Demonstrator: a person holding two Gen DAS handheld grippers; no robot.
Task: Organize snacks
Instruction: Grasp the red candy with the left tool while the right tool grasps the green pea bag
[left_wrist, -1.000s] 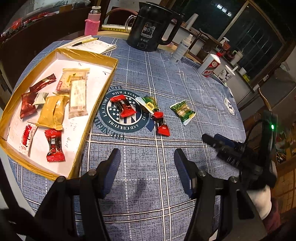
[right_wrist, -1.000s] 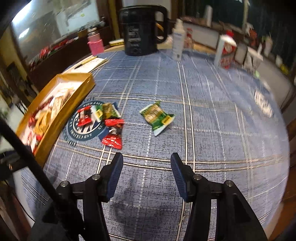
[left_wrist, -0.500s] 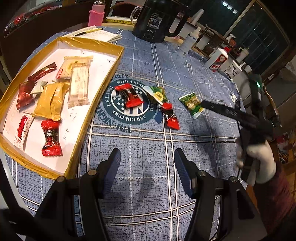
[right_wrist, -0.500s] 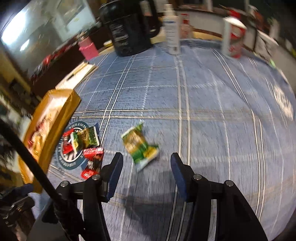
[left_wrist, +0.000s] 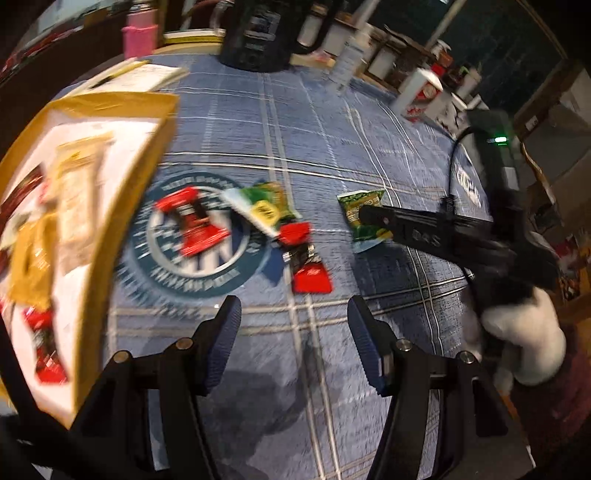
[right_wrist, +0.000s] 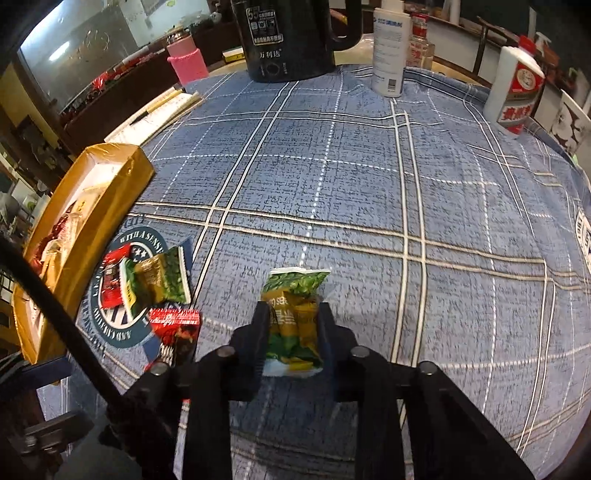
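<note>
- The gold tray sits at the far left of the blue plaid tablecloth, already carrying several wrapped snacks; it looks like where the loose packets belong.
- Just right of the tray, on the round printed emblem, lies a red candy, with a green-and-yellow packet and a second red candy close beside it.
- The left gripper hangs above bare cloth with its fingers spread wide and nothing between them; the second red candy lies just ahead of its tips.
- Right of that cluster, apart from it, is the green snack packet. The right gripper has a finger against each long side of it, so the packet's long axis runs straight ahead along the fingers and away from the camera. The fingers look closed onto it, though it appears to rest on the cloth.
- My reading: the right hand owns this packet, and the tray lies off to its left, past the cluster, so the carry must cross over those candies.
</note>
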